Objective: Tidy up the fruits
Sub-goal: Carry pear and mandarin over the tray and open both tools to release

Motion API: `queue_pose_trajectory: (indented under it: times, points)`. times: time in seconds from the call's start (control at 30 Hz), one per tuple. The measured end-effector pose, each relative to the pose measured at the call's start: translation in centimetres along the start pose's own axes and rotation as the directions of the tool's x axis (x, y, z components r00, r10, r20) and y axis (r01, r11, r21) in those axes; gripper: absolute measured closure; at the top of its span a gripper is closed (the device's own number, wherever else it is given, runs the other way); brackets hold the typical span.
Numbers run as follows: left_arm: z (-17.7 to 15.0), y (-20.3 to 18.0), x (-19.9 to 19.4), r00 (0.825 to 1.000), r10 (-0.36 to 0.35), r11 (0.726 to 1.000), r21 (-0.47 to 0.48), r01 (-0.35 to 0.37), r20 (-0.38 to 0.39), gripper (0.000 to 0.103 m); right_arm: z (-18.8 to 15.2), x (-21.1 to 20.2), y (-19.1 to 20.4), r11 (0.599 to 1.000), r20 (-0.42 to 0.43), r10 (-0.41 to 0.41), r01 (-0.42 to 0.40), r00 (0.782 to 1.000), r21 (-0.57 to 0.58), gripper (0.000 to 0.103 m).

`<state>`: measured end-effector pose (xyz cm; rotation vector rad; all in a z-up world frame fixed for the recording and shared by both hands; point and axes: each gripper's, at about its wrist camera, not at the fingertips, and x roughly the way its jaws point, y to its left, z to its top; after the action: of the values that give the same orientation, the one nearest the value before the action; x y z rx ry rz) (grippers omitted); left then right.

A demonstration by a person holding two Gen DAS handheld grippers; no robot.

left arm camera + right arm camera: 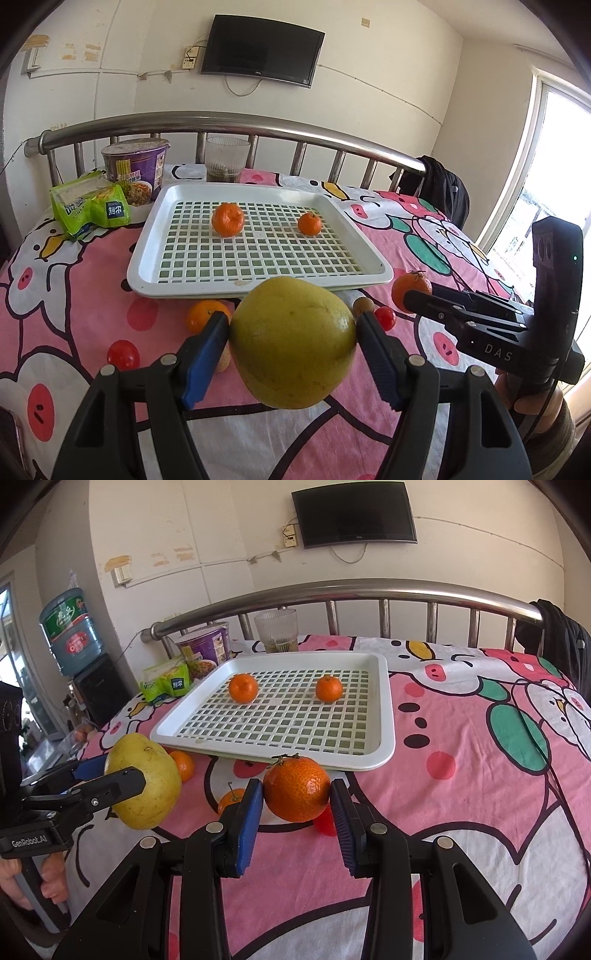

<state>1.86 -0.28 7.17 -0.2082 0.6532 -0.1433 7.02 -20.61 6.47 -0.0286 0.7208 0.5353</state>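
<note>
My left gripper (292, 334) is shut on a big yellow-green pomelo (291, 341) and holds it above the bed, in front of the white slotted tray (147, 273). It also shows in the right wrist view (142, 786). My right gripper (297, 805) is shut on an orange (296, 789) near the tray's front edge; the orange shows in the left wrist view (410, 290). Two oranges (228, 219) (310, 223) lie in the tray. Loose on the sheet are an orange (205, 314), red tomatoes (123, 354) (385, 317) and a small brown fruit (363, 305).
A purple noodle cup (135, 171), a green snack bag (90, 206) and a ribbed glass (227, 158) stand behind the tray by the steel bed rail (236, 123). A dark bag (443, 188) hangs at the rail's right end. A water jug (70, 631) stands left of the bed.
</note>
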Motion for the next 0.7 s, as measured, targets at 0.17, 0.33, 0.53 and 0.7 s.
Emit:
queue_pose_trajectory:
  times: [0.17,0.33,0.53,0.7]
  points:
    - [1.4,0.6,0.4,1.0,0.004,1.0,-0.01,-0.004,0.012,0.03,1.0,0.7,0.3,1.0,0.003,0.01,-0.01,1.0,0.01,0.067]
    - [2.9,1.6,1.7,1.0,0.02,1.0,-0.02,-0.02,0.006,0.03,2.2,1.9,0.3,0.999,-0.006,0.033,-0.033,0.999,0.031,0.067]
    - [4.9,3.7,4.3,0.999,0.047,0.997,-0.067,-0.048,-0.014,0.03,4.6,4.3,-0.4,0.995,-0.017,0.06,-0.059,0.998,0.082,0.067]
    - [6.1,5.3,6.8,0.996,0.075,0.991,-0.106,-0.079,-0.041,0.03,5.5,7.0,-0.5,0.994,-0.044,0.046,-0.042,0.998,0.099,0.067]
